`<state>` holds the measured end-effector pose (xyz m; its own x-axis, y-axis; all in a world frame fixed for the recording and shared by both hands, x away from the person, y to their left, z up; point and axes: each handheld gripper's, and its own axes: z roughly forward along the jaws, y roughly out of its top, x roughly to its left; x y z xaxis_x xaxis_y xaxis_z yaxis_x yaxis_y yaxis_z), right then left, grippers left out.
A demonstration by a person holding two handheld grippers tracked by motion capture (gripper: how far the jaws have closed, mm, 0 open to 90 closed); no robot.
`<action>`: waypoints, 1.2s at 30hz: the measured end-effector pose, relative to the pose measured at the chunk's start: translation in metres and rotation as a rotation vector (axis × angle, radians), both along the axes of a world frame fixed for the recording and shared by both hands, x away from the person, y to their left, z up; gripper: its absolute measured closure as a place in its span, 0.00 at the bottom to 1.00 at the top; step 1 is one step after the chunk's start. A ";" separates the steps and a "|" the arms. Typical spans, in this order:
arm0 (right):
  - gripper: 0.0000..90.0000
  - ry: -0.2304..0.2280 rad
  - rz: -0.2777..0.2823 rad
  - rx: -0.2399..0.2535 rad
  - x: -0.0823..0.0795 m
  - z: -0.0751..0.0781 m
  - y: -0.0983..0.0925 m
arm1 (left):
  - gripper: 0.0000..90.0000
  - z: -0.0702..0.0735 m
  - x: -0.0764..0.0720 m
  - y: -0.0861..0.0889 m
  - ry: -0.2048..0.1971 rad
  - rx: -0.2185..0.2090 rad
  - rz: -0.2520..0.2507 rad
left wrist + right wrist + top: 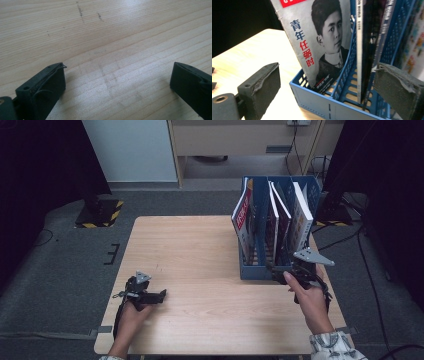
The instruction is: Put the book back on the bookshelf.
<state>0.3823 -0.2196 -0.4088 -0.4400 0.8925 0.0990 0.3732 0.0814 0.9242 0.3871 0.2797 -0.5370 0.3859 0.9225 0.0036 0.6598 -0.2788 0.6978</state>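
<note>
blue rack: on table, holding upright magazines. right claw released, at rack's front. left claw released, well left of rack. magazines likely thin, floppy, glossy; best pinched by the spine.

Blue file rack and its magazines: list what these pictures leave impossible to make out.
- Portrait magazine, right gripper view: its red title block is cut off by the top edge.
- Middle magazines, high view: stand edge-on, covers hidden by the blue file rack dividers.
- Right gripper, high view: jaws overlap the rack's front; touching or apart cannot be told.
- Spine lettering, right gripper view: too small to read.
</note>
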 end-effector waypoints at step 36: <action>0.09 0.034 0.117 -0.053 0.027 -0.004 0.078 | 0.00 0.000 0.000 0.000 0.000 0.000 0.001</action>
